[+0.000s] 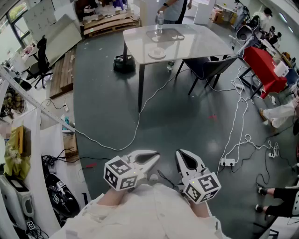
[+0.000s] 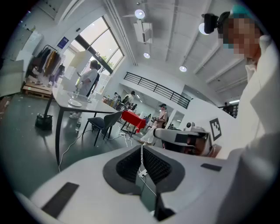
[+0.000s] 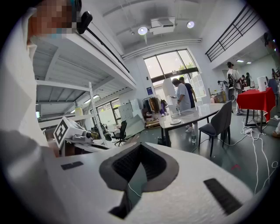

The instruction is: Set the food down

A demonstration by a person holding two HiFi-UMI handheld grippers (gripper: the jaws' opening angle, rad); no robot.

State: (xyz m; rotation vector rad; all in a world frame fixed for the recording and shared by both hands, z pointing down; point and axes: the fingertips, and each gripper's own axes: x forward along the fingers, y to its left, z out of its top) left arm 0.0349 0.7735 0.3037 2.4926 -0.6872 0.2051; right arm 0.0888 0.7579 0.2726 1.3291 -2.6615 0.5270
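Note:
My left gripper (image 1: 155,157) and right gripper (image 1: 179,152) are held close to the body at the bottom of the head view, side by side above the grey floor. Both are shut with nothing between the jaws; the left gripper view (image 2: 141,148) and the right gripper view (image 3: 140,145) each show the tips meeting. I see no food in either gripper. Far ahead stands a white table (image 1: 201,39) with a small white plate (image 1: 157,52), a water bottle (image 1: 160,22) and a clear tray (image 1: 166,35). The same plate (image 2: 75,103) also shows in the left gripper view.
A dark chair (image 1: 208,67) stands at the table's right side. White cables (image 1: 140,121) and a power strip (image 1: 227,162) lie on the floor between me and the table. A red-covered table (image 1: 261,65) is at right, shelving (image 1: 28,140) at left. A person (image 1: 175,9) stands behind the table.

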